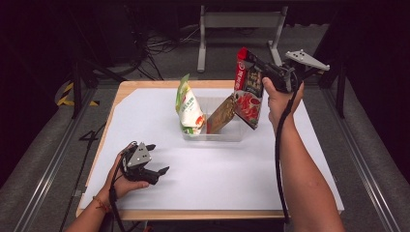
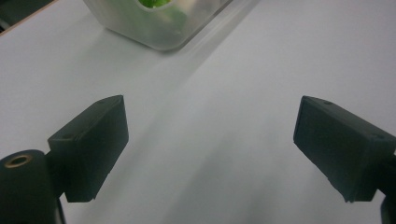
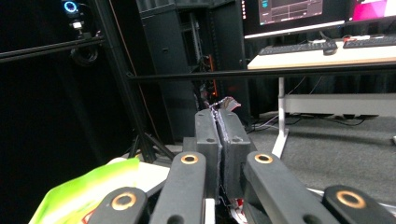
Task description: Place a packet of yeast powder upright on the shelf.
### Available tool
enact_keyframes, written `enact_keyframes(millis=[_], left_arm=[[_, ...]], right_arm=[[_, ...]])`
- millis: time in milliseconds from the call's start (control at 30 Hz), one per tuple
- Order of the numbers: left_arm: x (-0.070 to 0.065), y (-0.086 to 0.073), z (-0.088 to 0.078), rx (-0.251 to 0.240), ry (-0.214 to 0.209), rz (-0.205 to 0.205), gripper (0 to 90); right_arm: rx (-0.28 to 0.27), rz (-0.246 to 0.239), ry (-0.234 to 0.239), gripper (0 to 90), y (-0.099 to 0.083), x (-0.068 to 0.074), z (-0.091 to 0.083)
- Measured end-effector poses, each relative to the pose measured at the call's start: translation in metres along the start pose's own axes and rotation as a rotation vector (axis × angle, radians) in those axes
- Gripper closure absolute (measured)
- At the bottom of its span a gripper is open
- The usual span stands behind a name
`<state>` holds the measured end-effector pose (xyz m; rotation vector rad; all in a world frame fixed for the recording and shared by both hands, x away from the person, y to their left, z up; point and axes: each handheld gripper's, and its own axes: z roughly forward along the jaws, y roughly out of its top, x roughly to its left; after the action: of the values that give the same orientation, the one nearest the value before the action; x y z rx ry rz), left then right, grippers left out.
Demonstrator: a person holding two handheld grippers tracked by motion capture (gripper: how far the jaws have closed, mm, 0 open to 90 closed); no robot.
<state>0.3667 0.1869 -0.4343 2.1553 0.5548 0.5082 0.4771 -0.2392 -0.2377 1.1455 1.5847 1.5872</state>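
right gripper (image 1: 252, 62): jaws clamped on top edge of red printed snack pouch (image 1: 247, 94), hanging long-axis vertical over right end of clear plastic bin (image 1: 237, 134) near table's far edge | left gripper (image 1: 157, 158): jaws apart, empty, near front-left corner | right hand nearer.

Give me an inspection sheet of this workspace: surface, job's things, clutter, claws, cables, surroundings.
Surface: white sheet over a wooden table.
Job's things: clear bin with a green-and-white bag and a brown packet leaning inside; red packet hanging over the bin's right end.
Clutter: nothing seen.
Claws: left claw open, low over the sheet, holding nothing; right claw raised, shut on the red packet's top edge.
Cables: black cable trails along the right forearm; loose cables on the floor beyond the table.
Surroundings: grey floor, metal stand, monitors and keyboards on a desk.
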Motion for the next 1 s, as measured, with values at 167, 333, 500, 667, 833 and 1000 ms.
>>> enact_keyframes(millis=[167,333,500,667,833,1000], left_arm=[[0.001,-0.001,0.0,0.004,-0.004,0.005,11.0],[0.001,-0.001,0.0,-0.001,-0.006,0.002,11.2],[0.0,0.0,0.0,0.002,-0.007,0.015,11.2],[0.0,-0.001,0.0,0.002,-0.009,0.011,11.2],[0.0,-0.001,0.001,0.009,-0.007,0.014,11.2],[-0.001,0.0,0.002,0.015,-0.006,0.014,11.2]], right_arm=[[0.016,0.05,0.037,88.5,-0.005,0.0,0.02],[0.034,0.06,0.038,88.6,-0.016,0.004,0.035],[0.03,0.046,0.055,88.4,-0.028,0.007,0.043],[0.03,0.02,0.079,88.0,-0.041,0.012,0.043],[0.032,0.011,0.109,87.2,-0.055,0.012,0.039],[0.038,-0.001,0.13,84.6,-0.064,0.011,0.036]])
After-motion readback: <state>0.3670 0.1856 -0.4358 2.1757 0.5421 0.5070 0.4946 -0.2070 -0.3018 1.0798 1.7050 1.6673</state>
